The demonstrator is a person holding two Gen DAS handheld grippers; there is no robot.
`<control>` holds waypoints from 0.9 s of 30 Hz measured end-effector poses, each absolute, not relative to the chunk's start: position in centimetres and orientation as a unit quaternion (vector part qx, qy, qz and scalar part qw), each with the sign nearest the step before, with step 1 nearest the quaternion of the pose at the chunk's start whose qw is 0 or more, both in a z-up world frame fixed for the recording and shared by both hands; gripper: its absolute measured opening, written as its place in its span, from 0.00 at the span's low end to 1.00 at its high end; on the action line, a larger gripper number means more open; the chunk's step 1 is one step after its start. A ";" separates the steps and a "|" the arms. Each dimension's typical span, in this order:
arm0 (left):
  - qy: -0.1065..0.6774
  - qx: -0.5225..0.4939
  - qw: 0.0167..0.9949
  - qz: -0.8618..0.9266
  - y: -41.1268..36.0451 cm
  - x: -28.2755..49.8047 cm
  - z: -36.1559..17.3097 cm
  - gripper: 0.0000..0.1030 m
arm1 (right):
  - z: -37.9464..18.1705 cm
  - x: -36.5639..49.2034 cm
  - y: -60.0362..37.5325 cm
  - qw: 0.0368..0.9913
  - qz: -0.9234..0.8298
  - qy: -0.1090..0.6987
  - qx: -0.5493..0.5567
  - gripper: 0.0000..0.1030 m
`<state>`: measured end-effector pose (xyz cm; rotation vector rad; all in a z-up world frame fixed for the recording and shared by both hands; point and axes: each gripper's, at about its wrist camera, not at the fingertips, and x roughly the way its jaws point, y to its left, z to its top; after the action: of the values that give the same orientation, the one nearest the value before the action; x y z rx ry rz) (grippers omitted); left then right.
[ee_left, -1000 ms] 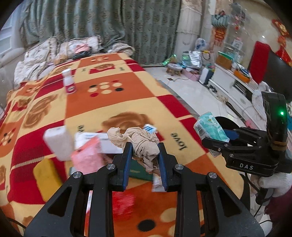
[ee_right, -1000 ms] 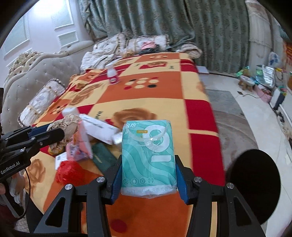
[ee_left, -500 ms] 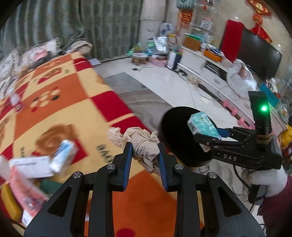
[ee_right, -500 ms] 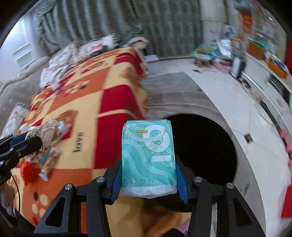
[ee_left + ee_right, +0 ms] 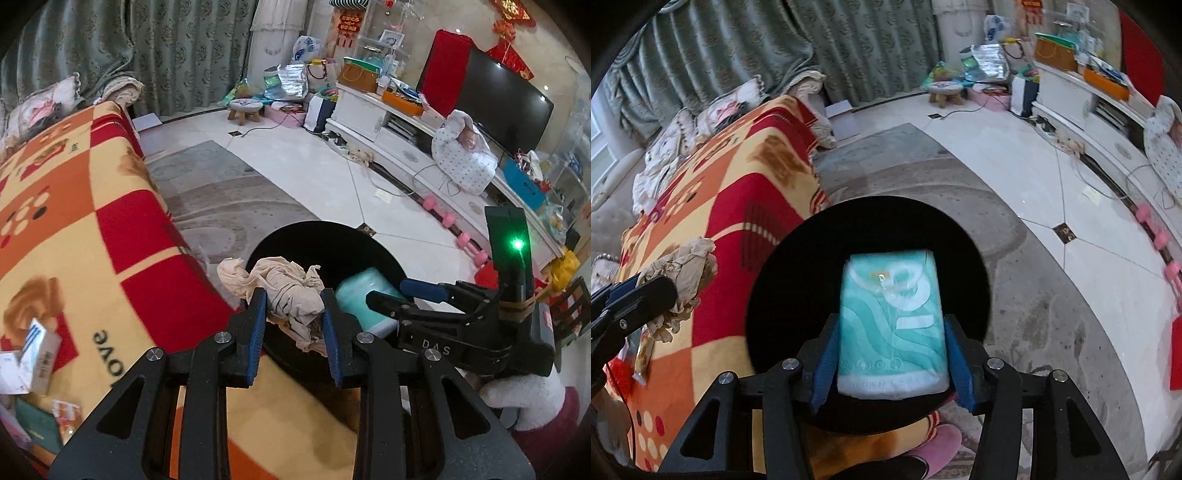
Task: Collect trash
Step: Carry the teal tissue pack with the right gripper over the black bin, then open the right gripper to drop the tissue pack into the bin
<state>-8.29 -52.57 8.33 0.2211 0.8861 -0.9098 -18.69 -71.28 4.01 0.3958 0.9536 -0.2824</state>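
Left wrist view: your left tongs [image 5: 293,317] hold a crumpled beige rag [image 5: 291,291] at lower centre; the jaws are easing apart, blue pads [image 5: 256,325] still touching the rag on both sides. Behind it sits the black bin [image 5: 317,240], mouth open, on the floor just beside the bed's blanket [image 5: 74,206]. Right tongs [image 5: 406,291] enter from the right, held in a white glove [image 5: 517,398], with a teal tissue pack [image 5: 369,295] over the bin. Loose cartons [image 5: 33,354] lie on the blanket at lower left.

Right wrist view: your right tongs [image 5: 892,354] point down at the bin [image 5: 798,266]. The jaws are opening; the pack [image 5: 892,325] stands between the pads [image 5: 825,365], blurred, so contact cannot be told. Rag [image 5: 687,273] and left tongs [image 5: 639,295] at left edge, over the blanket [image 5: 713,192].
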 end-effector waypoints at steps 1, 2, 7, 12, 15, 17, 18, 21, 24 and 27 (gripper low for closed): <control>0.416 0.099 0.797 -0.427 -52.8 -8.3 8.2 0.31 | 4.0 -18.8 -71.5 0.861 -0.134 0.452 0.190 0.54; 0.420 0.096 0.794 -0.430 -52.9 -8.1 8.0 0.34 | 4.0 -18.8 -71.5 0.862 -0.133 0.450 0.192 0.62; 0.432 0.092 0.790 -0.426 -52.6 -8.1 7.4 0.41 | 4.2 -18.7 -71.3 0.862 -0.132 0.450 0.193 0.70; 0.434 0.090 0.793 -0.418 -51.8 -8.3 7.5 0.41 | 4.0 -18.5 -71.0 0.861 -0.131 0.451 0.196 0.70; 0.432 0.092 0.796 -0.415 -51.5 -8.3 7.5 0.41 | 4.0 -18.4 -70.8 0.860 -0.132 0.454 0.195 0.70; 0.429 0.092 0.799 -0.412 -51.2 -8.5 7.6 0.41 | 4.1 -18.4 -70.6 0.860 -0.133 0.454 0.193 0.70; 0.428 0.092 0.800 -0.410 -51.1 -8.5 7.8 0.41 | 4.2 -18.5 -70.5 0.860 -0.133 0.454 0.193 0.70; 0.424 0.092 0.805 -0.406 -50.6 -8.7 7.9 0.41 | 4.4 -18.4 -70.3 0.862 -0.131 0.452 0.191 0.70; 0.420 0.095 0.809 -0.399 -49.9 -8.7 7.9 0.41 | 4.8 -18.3 -69.6 0.864 -0.127 0.452 0.182 0.70; 0.419 0.097 0.812 -0.394 -49.3 -8.7 7.9 0.41 | 5.1 -18.0 -68.9 0.865 -0.121 0.453 0.175 0.70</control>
<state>-8.68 -49.26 7.92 0.2069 0.8949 -0.8409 -18.00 -68.87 5.07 0.3673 0.9499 -0.2540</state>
